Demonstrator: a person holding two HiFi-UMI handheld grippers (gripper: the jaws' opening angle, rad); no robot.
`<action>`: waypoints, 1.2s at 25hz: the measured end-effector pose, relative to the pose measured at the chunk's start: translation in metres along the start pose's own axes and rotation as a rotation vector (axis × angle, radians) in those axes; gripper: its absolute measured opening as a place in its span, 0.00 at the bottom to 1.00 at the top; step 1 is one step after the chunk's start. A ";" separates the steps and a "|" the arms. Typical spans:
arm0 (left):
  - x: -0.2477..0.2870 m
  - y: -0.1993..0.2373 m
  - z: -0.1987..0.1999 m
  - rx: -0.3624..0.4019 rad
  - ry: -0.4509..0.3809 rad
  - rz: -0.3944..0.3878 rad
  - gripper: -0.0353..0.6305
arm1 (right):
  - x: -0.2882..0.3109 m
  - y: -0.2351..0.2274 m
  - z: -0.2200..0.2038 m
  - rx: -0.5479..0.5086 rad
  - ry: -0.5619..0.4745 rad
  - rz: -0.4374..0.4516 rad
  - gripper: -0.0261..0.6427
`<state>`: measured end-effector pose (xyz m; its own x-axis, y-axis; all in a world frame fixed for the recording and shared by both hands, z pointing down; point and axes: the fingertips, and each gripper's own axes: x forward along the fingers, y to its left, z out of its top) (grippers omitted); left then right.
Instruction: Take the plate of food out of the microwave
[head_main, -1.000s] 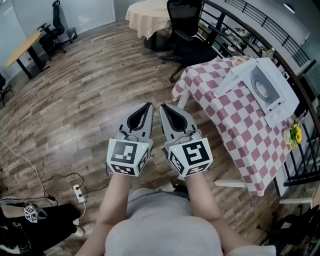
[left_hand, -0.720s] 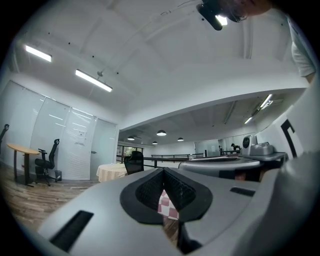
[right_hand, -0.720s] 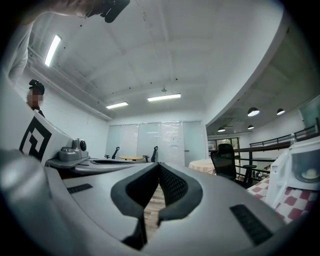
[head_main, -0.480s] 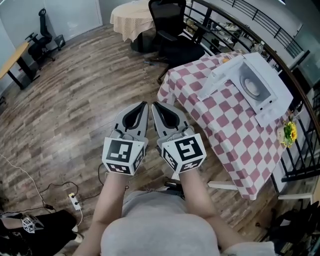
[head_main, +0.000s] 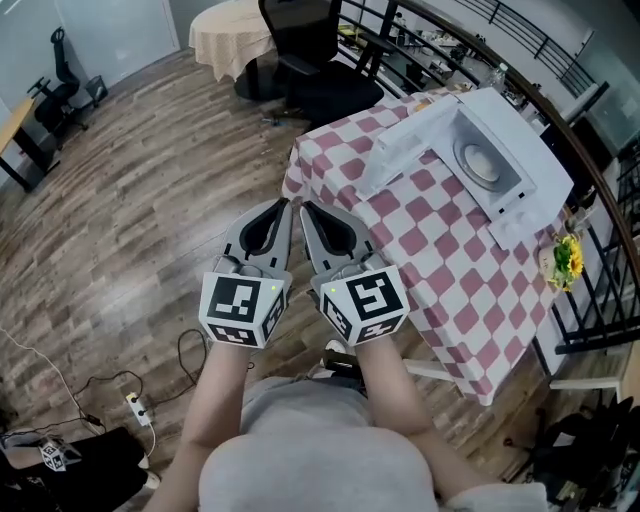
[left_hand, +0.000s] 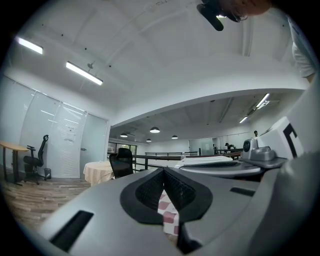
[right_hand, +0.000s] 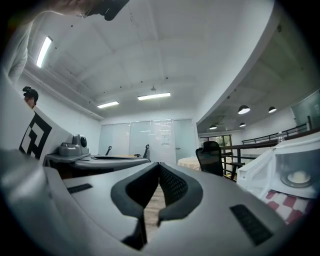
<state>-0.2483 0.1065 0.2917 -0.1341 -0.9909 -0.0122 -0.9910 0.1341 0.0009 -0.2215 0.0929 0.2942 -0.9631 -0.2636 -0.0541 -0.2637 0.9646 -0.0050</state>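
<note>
The desk (head_main: 440, 262) under its checked cloth carried the white microwave (head_main: 527, 150), its door (head_main: 400, 152) open and the plate of food (head_main: 481, 166) inside. The left gripper (head_main: 282, 206) and right gripper (head_main: 308, 208) hung well short of it, both shut and empty (nothing between either's jaws). Reaching in like that would probably shove the plate back, and a one-sided grip might tip the food.

The plate of food (head_main: 481, 163) sits inside the microwave (head_main: 520, 140) on the table (head_main: 440, 260) at right, the left gripper (head_main: 283, 205) and right gripper (head_main: 308, 208) side by side just left of that table, an office chair (head_main: 305, 50) behind it.
</note>
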 end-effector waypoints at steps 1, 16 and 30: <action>0.009 -0.007 -0.002 -0.003 0.001 -0.006 0.06 | -0.004 -0.011 -0.001 -0.002 0.002 -0.007 0.08; 0.118 -0.108 -0.019 -0.025 0.013 -0.098 0.06 | -0.056 -0.151 -0.007 0.005 0.016 -0.112 0.08; 0.185 -0.189 -0.025 -0.062 0.024 -0.262 0.06 | -0.117 -0.240 -0.013 0.012 0.034 -0.315 0.08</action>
<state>-0.0861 -0.1025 0.3139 0.1279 -0.9918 0.0039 -0.9899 -0.1274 0.0620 -0.0464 -0.1083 0.3147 -0.8353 -0.5497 -0.0141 -0.5492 0.8352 -0.0284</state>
